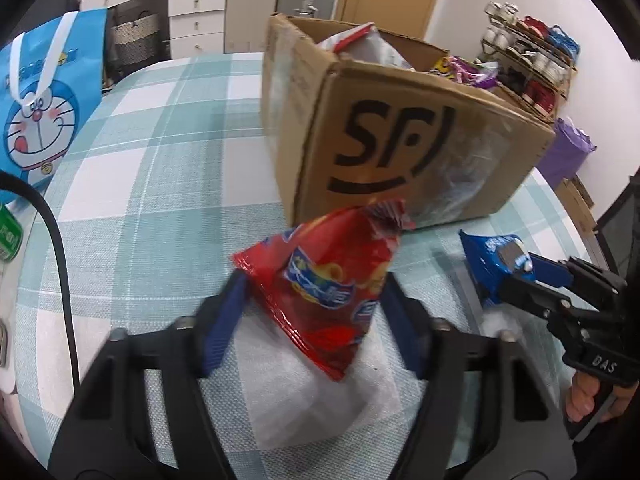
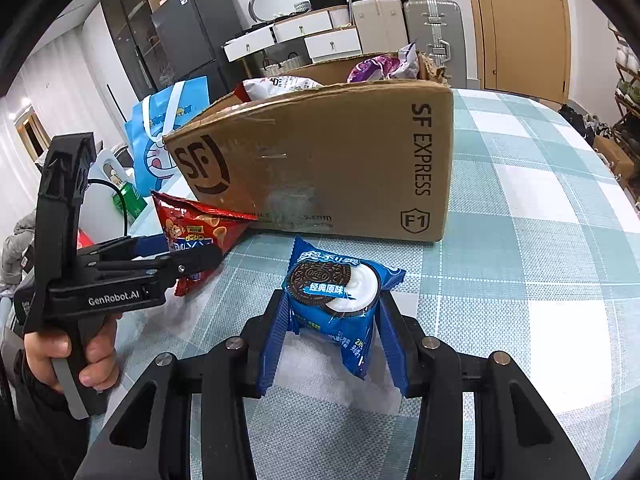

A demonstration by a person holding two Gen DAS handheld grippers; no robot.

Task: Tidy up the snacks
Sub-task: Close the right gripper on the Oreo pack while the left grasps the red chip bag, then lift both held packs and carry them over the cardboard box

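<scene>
Evidently light and crinkly, the red chip bag (image 1: 328, 292) is being pinched by the left gripper (image 1: 310, 312) and the blue Oreo pack (image 2: 336, 300) by the right gripper (image 2: 332, 332), both near the worktop's (image 2: 540, 240) front edge before the cardboard box (image 2: 320, 160), crushable contents favouring a gentle hold across each middle.

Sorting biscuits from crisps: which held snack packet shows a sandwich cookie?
The blue packet in the right gripper; the left gripper holds a red packet.

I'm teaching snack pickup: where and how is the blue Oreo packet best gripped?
Across its puffed middle, fingers on the two long sides, coming from above and behind. The blue Oreo packet is flat and narrow, and the right gripper already holds it so.
</scene>
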